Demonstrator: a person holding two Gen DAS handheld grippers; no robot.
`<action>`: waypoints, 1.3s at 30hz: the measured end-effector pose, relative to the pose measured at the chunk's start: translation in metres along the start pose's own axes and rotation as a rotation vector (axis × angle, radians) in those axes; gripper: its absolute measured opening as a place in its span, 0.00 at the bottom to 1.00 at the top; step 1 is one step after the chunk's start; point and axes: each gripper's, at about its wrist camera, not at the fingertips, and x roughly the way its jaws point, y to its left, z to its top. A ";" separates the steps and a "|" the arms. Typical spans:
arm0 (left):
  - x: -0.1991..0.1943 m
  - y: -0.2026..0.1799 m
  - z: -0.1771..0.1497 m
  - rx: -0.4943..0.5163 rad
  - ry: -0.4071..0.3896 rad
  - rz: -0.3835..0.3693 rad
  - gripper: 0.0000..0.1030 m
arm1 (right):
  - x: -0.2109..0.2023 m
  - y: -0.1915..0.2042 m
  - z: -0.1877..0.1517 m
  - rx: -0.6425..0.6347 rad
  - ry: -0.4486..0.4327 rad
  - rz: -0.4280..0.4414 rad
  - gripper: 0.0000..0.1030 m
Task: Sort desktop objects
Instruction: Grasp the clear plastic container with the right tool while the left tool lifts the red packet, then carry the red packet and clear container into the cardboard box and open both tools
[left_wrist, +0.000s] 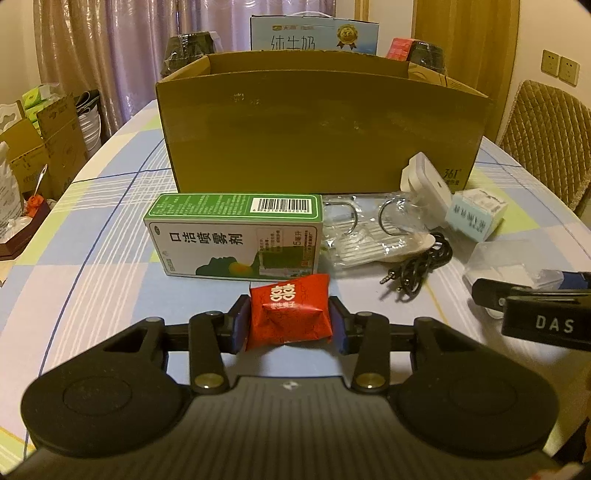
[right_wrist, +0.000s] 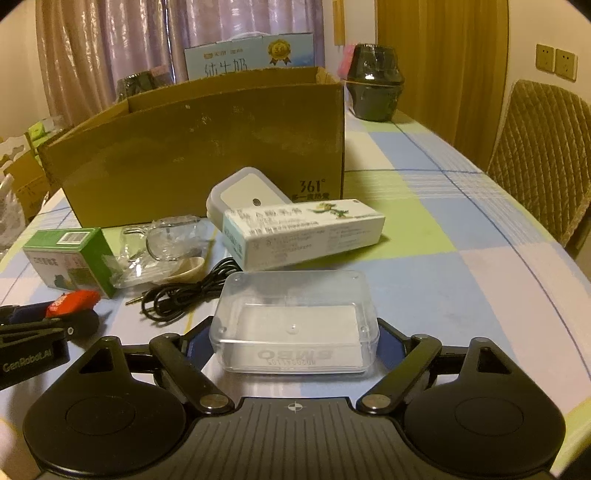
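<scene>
My left gripper (left_wrist: 290, 317) is shut on a red candy packet (left_wrist: 291, 314), held just above the checked tablecloth (left_wrist: 110, 221). Behind it lie a green and white spray box (left_wrist: 236, 236), a clear hook pack (left_wrist: 369, 232), a black cable (left_wrist: 421, 266), a white plug light (left_wrist: 428, 177) and a pale blue box (left_wrist: 474, 214). My right gripper (right_wrist: 295, 332) is shut on a clear plastic case (right_wrist: 295, 325), its pads against both sides. A white ointment box (right_wrist: 303, 232) lies beyond the case. The open cardboard box (right_wrist: 203, 147) stands behind everything.
A padded chair (right_wrist: 543, 158) stands at the table's right edge. A black wrapped pot (right_wrist: 373, 88) and a milk carton (left_wrist: 314, 37) sit behind the cardboard box. Cartons and bags (left_wrist: 44, 147) are stacked left of the table.
</scene>
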 end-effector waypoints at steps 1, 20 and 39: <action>-0.002 0.000 0.000 0.002 -0.002 0.001 0.37 | -0.003 0.000 0.000 0.000 -0.003 0.001 0.81; -0.056 -0.004 0.010 0.024 -0.079 0.006 0.37 | -0.059 -0.007 0.009 0.012 -0.095 0.012 0.81; -0.078 -0.009 0.037 -0.003 -0.121 -0.030 0.37 | -0.085 -0.011 0.031 -0.006 -0.161 0.028 0.81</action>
